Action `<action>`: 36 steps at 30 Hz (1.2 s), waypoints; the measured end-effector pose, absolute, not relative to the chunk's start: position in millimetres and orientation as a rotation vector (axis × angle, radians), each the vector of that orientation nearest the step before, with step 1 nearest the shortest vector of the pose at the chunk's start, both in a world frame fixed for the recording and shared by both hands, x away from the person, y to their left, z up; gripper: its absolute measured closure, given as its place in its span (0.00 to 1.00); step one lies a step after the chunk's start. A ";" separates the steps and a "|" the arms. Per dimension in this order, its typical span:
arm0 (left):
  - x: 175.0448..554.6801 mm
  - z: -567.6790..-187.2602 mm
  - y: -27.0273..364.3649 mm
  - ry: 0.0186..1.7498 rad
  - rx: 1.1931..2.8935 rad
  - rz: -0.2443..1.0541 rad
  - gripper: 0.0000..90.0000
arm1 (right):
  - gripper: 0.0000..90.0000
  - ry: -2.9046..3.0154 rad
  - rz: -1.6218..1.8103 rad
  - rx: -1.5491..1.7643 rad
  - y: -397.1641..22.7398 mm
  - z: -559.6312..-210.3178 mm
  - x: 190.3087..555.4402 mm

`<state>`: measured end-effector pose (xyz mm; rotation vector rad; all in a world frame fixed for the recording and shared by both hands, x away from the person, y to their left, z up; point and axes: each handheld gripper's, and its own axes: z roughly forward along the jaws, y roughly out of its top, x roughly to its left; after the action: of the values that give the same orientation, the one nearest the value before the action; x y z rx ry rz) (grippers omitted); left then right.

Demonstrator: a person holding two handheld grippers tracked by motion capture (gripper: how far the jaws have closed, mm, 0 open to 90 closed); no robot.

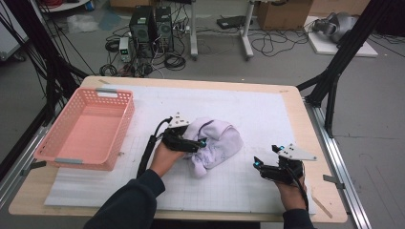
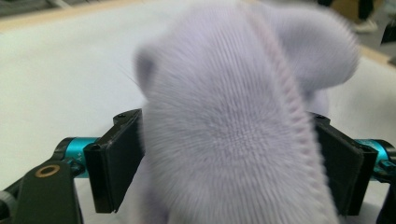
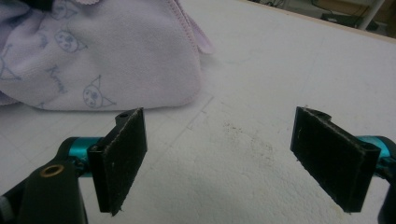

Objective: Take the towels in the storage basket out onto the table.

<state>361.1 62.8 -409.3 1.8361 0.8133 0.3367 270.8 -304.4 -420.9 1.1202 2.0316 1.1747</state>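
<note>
We kept our left gripper [image 1: 203, 142] low over the middle of the table, our left hand [image 1: 165, 157] wrapped behind it and the dark-sleeved forearm coming up from the near edge. Its jaws stood wide — with soft cloth between them, pads not visibly pressing. Our right gripper [image 1: 258, 163] sat near the table's right side, pointing left — jaws spread, nothing between them, the right hand [image 1: 289, 190] gripping from behind.
</note>
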 end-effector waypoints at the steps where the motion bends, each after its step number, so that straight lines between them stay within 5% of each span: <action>1: 358.1 -405.9 68.9 0.811 1.810 0.354 0.21 | 0.19 2.035 1.174 1.118 -304.2 -420.9 270.9; 15: 317.9 -409.8 140.5 0.806 1.716 0.422 0.21 | 0.22 2.045 1.181 1.113 -295.9 -420.8 276.8; 36: 309.7 -425.2 153.6 0.780 1.717 0.432 0.21 | 0.21 2.047 1.183 1.129 -291.6 -421.3 281.6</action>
<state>309.7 153.6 -425.2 1.7170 0.7797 0.4321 281.6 -291.6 -421.3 1.1286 2.0467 1.1831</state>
